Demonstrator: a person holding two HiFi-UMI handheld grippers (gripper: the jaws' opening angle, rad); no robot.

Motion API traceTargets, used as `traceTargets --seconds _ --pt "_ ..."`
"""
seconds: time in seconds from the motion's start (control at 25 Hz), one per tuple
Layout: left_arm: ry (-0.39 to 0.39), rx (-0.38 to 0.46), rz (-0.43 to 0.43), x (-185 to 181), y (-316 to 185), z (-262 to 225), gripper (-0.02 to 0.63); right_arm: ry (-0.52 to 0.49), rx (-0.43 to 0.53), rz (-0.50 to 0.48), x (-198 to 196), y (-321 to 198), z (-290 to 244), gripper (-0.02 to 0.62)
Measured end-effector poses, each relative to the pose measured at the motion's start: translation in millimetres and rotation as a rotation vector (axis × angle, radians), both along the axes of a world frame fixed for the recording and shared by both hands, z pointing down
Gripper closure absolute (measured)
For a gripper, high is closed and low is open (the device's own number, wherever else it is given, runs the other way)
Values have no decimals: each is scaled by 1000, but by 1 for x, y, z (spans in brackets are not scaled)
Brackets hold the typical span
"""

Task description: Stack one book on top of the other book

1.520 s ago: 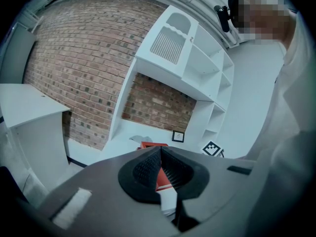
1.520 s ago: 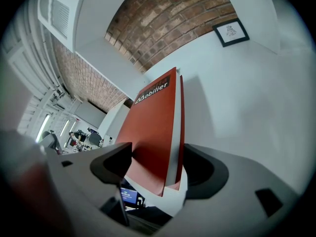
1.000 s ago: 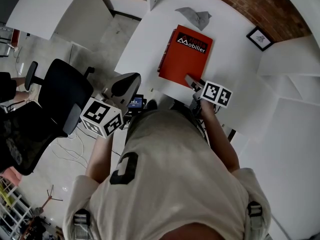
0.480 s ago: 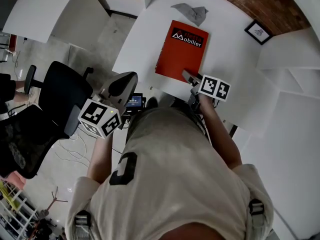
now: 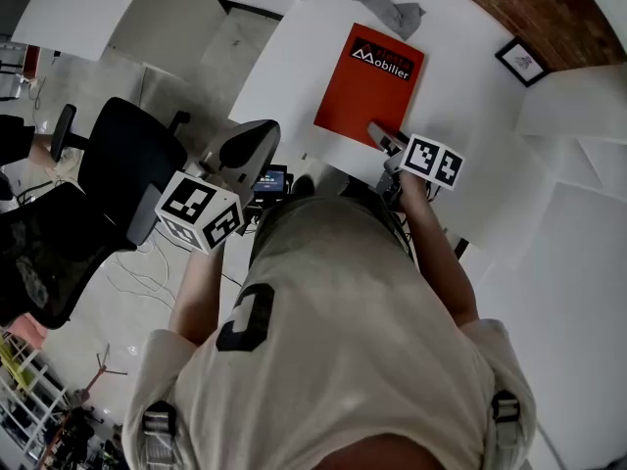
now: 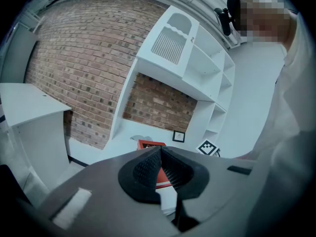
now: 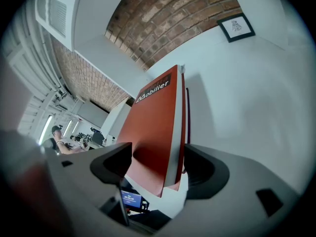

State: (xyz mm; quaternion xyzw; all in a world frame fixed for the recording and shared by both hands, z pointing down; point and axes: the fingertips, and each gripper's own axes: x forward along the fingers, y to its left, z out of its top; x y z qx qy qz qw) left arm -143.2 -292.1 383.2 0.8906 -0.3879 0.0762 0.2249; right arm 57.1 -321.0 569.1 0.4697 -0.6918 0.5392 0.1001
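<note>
A red book (image 5: 367, 84) with white lettering lies flat on the white table (image 5: 460, 116). In the right gripper view, the red book (image 7: 153, 127) shows a white page edge, and a second thin red edge shows just under it. My right gripper (image 5: 378, 134) is at the book's near right corner. There my right gripper (image 7: 158, 169) is open, its jaws standing either side of that corner. My left gripper (image 5: 260, 143) hangs off the table's left side, beside my body. Seen close up, my left gripper (image 6: 160, 158) is shut with nothing in it.
A crumpled grey cloth (image 5: 390, 13) lies beyond the book. A small framed picture (image 5: 522, 60) stands at the far right. A black office chair (image 5: 108, 179) is on the floor to the left, and a small lit screen (image 5: 269, 179) sits under the table edge. White shelves (image 6: 197, 63) stand behind.
The head view has shifted a little. My right gripper stays at the book's near right corner and my left gripper stays beside my body.
</note>
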Motion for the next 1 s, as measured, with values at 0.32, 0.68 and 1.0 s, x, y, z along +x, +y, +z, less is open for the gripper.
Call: traceTargets --seconds 0.32,0.68,1.0 --pt "-4 -7 -20 -7 4 3 601 -30 79 41 9 1 -16 305" --pt "-4 -1 -13 -9 10 3 601 2 100 66 21 10 -22 305" --pt "-4 30 4 3 11 -4 601 -40 158 108 30 16 -41 305"
